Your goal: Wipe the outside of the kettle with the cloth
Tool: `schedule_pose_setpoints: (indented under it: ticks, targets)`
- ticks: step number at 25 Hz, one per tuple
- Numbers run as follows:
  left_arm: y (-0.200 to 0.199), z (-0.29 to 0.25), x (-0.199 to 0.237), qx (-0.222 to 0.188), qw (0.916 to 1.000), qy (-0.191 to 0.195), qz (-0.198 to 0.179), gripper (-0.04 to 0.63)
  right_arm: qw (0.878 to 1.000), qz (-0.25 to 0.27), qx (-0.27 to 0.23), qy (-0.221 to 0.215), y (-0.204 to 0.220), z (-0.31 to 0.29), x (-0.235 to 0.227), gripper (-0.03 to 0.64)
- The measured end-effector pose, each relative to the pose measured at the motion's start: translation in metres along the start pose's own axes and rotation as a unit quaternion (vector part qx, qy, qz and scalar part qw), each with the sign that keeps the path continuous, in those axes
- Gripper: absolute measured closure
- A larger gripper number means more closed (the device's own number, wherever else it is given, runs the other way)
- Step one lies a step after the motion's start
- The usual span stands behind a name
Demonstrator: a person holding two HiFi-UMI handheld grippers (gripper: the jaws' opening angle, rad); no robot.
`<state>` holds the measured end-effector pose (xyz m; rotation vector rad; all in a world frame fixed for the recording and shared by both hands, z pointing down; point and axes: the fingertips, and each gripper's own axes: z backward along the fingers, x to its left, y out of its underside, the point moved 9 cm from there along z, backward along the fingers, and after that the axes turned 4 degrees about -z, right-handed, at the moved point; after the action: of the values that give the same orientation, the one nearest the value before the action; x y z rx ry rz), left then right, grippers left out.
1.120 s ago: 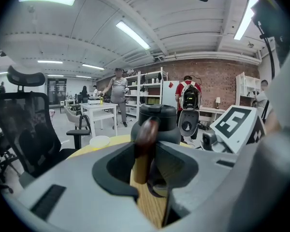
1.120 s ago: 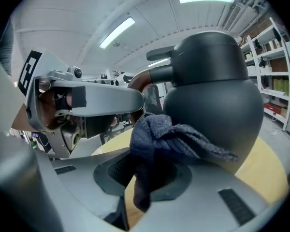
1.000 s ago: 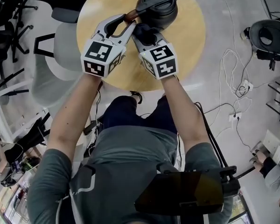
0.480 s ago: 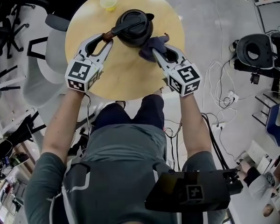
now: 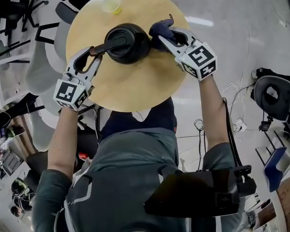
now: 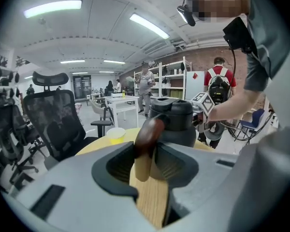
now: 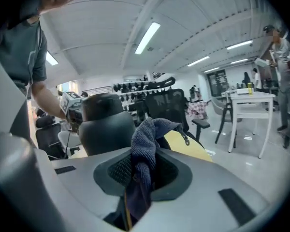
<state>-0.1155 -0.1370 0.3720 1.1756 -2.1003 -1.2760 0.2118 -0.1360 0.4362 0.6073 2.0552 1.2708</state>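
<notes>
2 grips: left gripper (image 5: 91, 53), jaws just widening, pinches kettle handle (image 5: 108, 45); right gripper (image 5: 160, 36) pinches cloth (image 5: 159, 28).

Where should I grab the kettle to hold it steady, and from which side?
Grip the kettle by its handle, coming in from the person's left along the handle's length. It sticks out sideways as a narrow bar that fits between jaws, while the kettle's round body looks too wide. The left tool straddles it there.
</notes>
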Motion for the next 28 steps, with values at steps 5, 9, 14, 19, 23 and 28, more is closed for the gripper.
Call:
schedule_pose_setpoints:
  ticks: [5,9,14,19,23,28]
  targets:
    - [-0.001,-0.001,0.000,0.008,0.9991,-0.042,0.003,0.460,0.992,0.051,0.036,-0.113,-0.004,-0.063,-0.030,0.528]
    - [-0.004,-0.002,-0.003,0.010,0.9984,-0.056,0.006,0.462,0.979,0.089,0.066,-0.169,-0.002,-0.080,-0.037,0.528]
    - [-0.003,0.000,0.000,0.018,0.9987,-0.048,-0.006,0.465,0.973,0.095,0.073,-0.195,0.005,-0.081,-0.028,0.529]
    - [-0.002,-0.002,0.001,0.021,0.9991,-0.033,-0.012,0.467,0.973,0.094,0.081,-0.193,0.019,-0.067,-0.020,0.531]
    - [-0.001,-0.004,0.007,0.015,0.9996,-0.014,-0.021,0.468,0.980,0.079,0.068,-0.171,0.023,-0.058,-0.008,0.531]
    - [-0.001,-0.008,0.015,0.010,0.9991,0.022,-0.035,0.468,0.985,0.063,0.063,-0.145,0.037,-0.042,0.008,0.529]
